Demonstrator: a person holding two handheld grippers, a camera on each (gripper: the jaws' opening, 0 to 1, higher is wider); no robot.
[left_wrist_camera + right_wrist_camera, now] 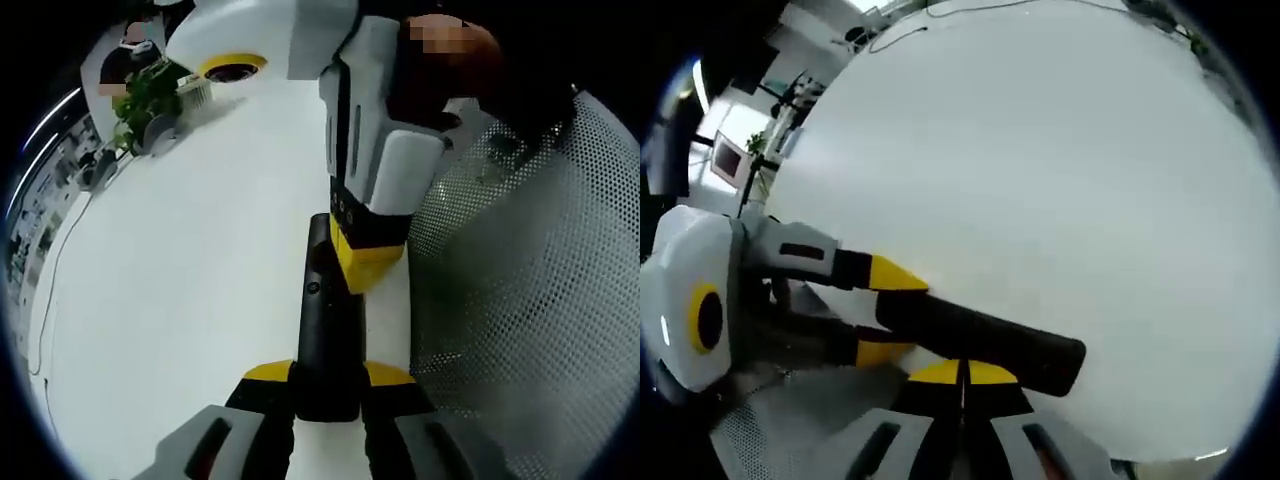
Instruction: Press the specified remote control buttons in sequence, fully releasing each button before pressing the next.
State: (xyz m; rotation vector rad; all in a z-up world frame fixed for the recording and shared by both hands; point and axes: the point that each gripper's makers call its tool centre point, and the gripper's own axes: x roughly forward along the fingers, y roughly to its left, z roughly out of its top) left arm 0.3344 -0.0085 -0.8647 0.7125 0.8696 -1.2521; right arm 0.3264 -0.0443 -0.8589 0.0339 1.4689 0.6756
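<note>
A long black remote control (322, 320) lies lengthwise between the yellow-tipped jaws of my left gripper (328, 378), which is shut on its near end above the white table (180, 280). My right gripper (365, 262) comes down from the upper right, and its yellow tip rests against the remote's far half. In the right gripper view the remote (990, 345) runs across just above my right gripper (962, 372), whose jaws are shut together with nothing between them. The left gripper (885, 312) clamps the remote's left end there.
A grey mesh chair back (530, 280) stands close on the right. A potted plant (150, 95) and a white object with a yellow ring (232, 68) sit at the table's far end. A thin cable (50, 290) runs along the table's left edge.
</note>
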